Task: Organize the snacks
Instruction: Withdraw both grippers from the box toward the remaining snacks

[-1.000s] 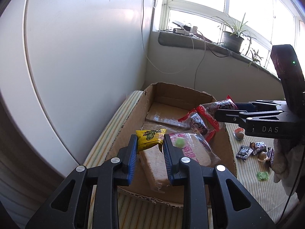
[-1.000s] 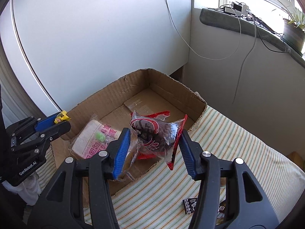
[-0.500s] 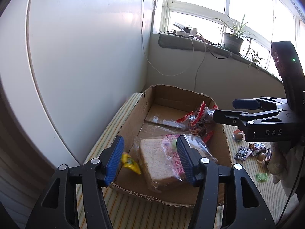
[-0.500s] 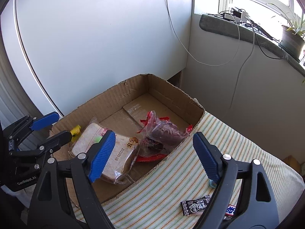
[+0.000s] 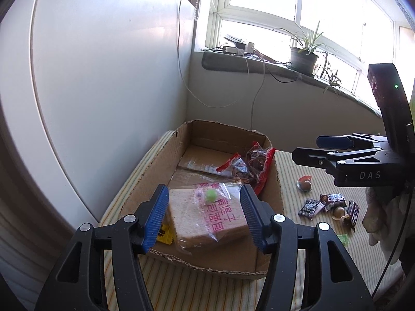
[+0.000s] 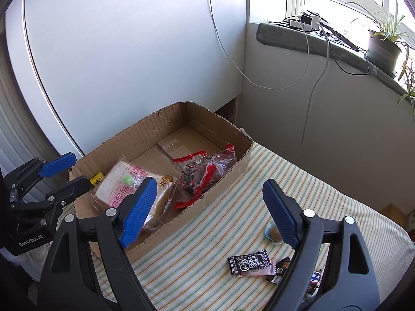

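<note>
Your left gripper (image 5: 205,219) hung wide apart and empty over the near end of the box (image 5: 160,163), above the bread (image 5: 207,215). Your right gripper (image 6: 210,211) was spread too, holding nothing, above the striped table (image 6: 197,246). Inside the box lay the bread, a red bag (image 6: 205,173) and a yellow packet (image 6: 96,178). Loose candies (image 6: 249,260) lay on the table.

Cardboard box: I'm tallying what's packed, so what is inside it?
Inside the brown cardboard box: a clear-bagged bread slice, a red-edged clear packet of dark snacks and a small yellow sachet. Anything beneath the bread is hidden.
</note>
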